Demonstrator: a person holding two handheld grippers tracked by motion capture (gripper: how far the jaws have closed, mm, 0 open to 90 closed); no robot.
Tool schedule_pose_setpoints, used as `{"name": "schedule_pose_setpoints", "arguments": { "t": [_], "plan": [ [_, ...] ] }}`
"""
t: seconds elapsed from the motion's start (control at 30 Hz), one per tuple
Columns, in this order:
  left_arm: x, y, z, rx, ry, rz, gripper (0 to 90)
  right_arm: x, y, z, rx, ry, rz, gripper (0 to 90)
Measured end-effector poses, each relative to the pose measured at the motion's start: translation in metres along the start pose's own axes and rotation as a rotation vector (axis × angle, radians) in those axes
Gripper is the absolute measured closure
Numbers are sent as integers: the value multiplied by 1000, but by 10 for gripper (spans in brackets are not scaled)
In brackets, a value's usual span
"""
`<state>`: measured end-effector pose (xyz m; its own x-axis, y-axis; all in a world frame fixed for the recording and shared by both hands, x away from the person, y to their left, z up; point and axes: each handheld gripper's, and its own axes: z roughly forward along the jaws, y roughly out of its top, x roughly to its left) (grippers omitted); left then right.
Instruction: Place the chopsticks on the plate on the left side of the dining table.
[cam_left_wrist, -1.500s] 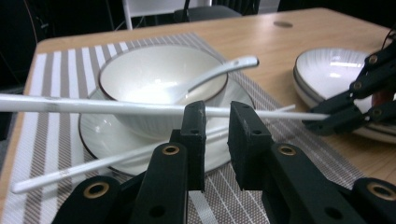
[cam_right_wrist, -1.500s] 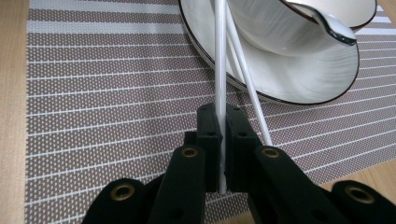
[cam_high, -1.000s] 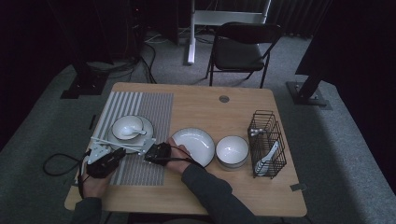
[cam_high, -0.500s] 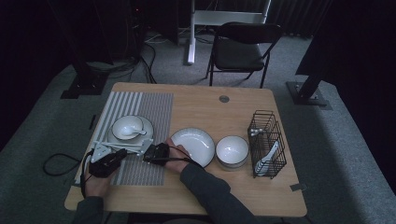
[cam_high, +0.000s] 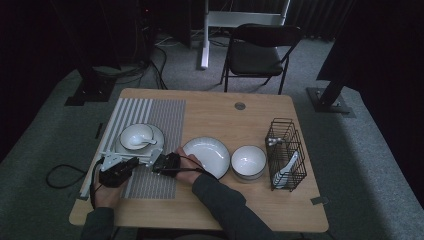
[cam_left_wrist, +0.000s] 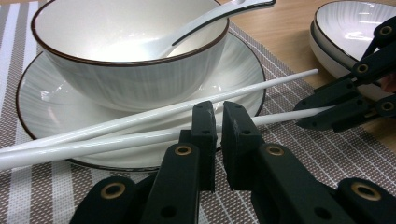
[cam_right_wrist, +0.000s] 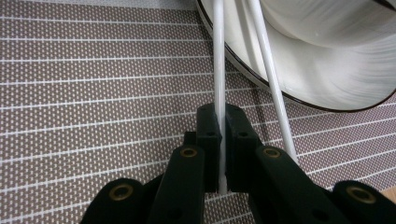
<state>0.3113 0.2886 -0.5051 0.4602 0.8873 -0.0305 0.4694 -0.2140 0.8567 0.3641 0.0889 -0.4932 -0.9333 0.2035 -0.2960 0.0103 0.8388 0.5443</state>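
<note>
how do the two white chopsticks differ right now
The near chopstick is pinched at its end by the right hand-held gripper; the far chopstick runs free beside those jaws. In the left gripper view, the left hand-held gripper stands shut in front of the near chopstick, while the far chopstick lies higher, across the plate. Both are white, slim and cross the plate's rim.

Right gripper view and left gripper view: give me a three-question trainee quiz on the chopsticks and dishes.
1. True or false: the right gripper is shut on a thin white chopstick.
2. The dark-rimmed white ceramic bowl stands on: A a dark-rimmed white plate; B bare wood; C a metal tray.
3. How many white chopsticks cross that plate's rim?
Key: 1 true; 2 A; 3 two.
</note>
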Motion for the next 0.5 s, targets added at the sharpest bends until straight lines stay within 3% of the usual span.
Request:
{"name": "schedule_pose_setpoints", "arguments": {
  "t": [0.5],
  "plan": [
    [1, -1, 4, 11, 1, -6, 844, -4, 0, 3, 2, -18, 21, 832]
  ]
}}
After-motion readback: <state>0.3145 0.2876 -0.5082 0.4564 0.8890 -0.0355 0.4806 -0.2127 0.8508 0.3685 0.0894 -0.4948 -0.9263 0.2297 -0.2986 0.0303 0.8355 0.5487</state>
